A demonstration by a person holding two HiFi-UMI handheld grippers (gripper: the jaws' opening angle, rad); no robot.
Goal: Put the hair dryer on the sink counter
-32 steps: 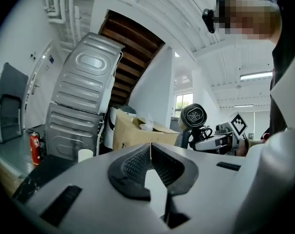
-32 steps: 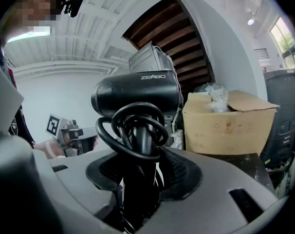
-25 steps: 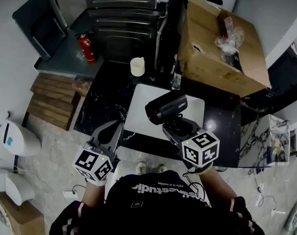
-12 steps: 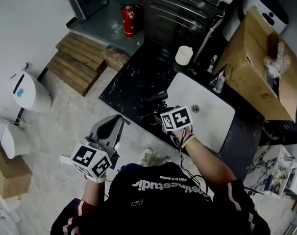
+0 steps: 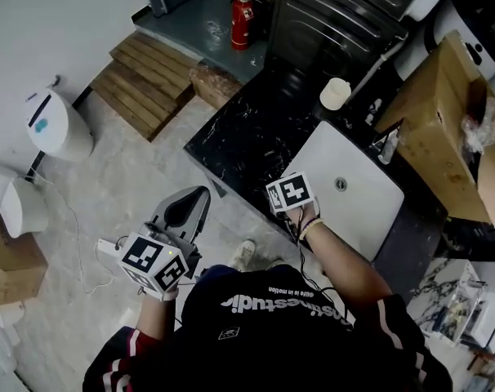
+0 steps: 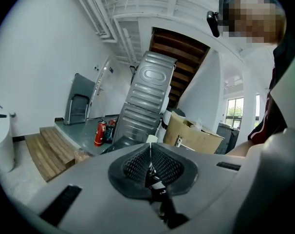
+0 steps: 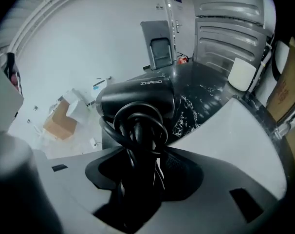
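Observation:
The black hair dryer, its cord looped round the handle, lies with its handle between the jaws of my right gripper. The pads still press on it while the jaws are opening. Its barrel points over the black marbled sink counter. In the head view my right gripper is at the counter's near edge, left of the white sink basin; the marker cube hides the dryer there. My left gripper hangs over the floor, shut and empty, its pads meeting.
A white cup and a faucet stand at the counter's back. A cardboard box sits to the right. A ribbed grey metal unit, a fire extinguisher, wooden steps and a white bin stand around.
My right gripper carried the hair dryer from above the sink leftward and down to the black counter's edge. The left gripper stayed low and shut.

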